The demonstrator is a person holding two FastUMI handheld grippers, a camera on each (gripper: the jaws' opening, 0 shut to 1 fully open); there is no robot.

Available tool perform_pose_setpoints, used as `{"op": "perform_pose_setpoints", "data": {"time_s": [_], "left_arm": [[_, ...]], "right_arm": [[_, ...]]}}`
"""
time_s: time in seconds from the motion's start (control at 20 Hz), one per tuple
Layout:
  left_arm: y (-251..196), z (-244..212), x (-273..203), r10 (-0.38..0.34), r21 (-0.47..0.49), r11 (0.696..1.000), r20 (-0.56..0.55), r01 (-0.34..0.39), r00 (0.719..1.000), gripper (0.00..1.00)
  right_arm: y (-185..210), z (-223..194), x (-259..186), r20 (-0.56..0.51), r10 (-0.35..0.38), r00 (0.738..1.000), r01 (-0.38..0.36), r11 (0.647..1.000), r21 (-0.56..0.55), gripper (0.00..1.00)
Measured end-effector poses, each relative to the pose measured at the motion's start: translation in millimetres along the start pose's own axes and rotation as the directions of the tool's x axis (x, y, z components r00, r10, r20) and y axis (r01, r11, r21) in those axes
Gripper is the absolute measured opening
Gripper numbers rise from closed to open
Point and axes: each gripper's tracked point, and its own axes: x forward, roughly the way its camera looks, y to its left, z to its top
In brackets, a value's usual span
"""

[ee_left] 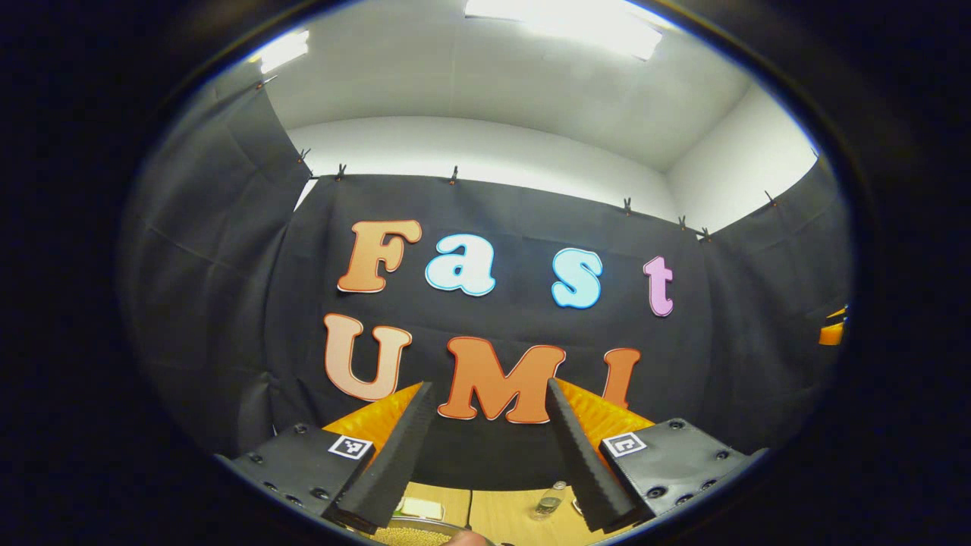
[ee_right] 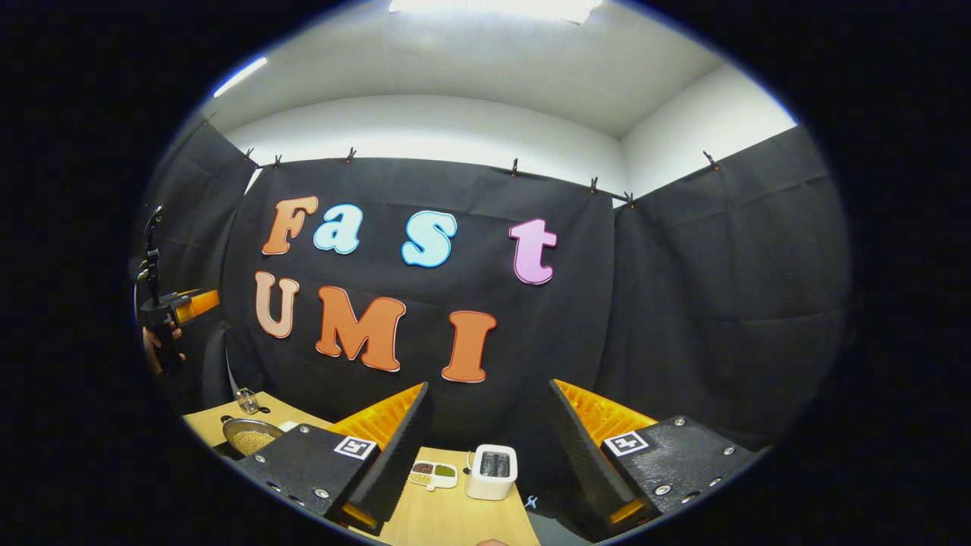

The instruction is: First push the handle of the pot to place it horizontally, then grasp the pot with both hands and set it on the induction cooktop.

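Observation:
A metal pot holding yellowish grains sits on the wooden table at the far left of the right gripper view; I cannot make out its handle. Its rim peeks in at the bottom edge of the left gripper view. My left gripper is held high, facing the cloth wall, open with nothing between its fingers. My right gripper is raised too and stands open and empty. The left gripper, held by a hand, hangs above the pot at the left.
A small glass jar stands behind the pot. A white toaster and a white tray of beans sit mid-table, with a small blue clip nearby. The jar also lies between my left fingers.

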Motion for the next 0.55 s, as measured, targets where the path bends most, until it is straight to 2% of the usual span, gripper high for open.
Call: {"op": "perform_pose_setpoints", "data": {"time_s": [0.1,0.25,0.5,0.55], "left_arm": [[-5,8,0,-0.014,-0.017,1.0,0.006,0.014,1.0,0.95],[-5,19,0,-0.01,-0.024,1.0,0.019,0.011,1.0,0.94],[-3,28,-2,-0.001,0.01,1.0,0.028,0.0,1.0,0.95],[-4,30,-2,0.002,0.013,1.0,0.028,-0.002,1.0,0.95]], "right_arm": [[0,14,0,0.014,-0.017,1.0,0.017,1.0,-0.016,0.94],[10,35,-2,0.053,-0.003,0.999,0.004,1.0,-0.024,0.95],[24,55,0,0.11,0.02,0.994,-0.019,1.0,-0.016,0.97],[29,56,1,0.118,0.028,0.993,-0.026,1.0,-0.016,0.93]]}}
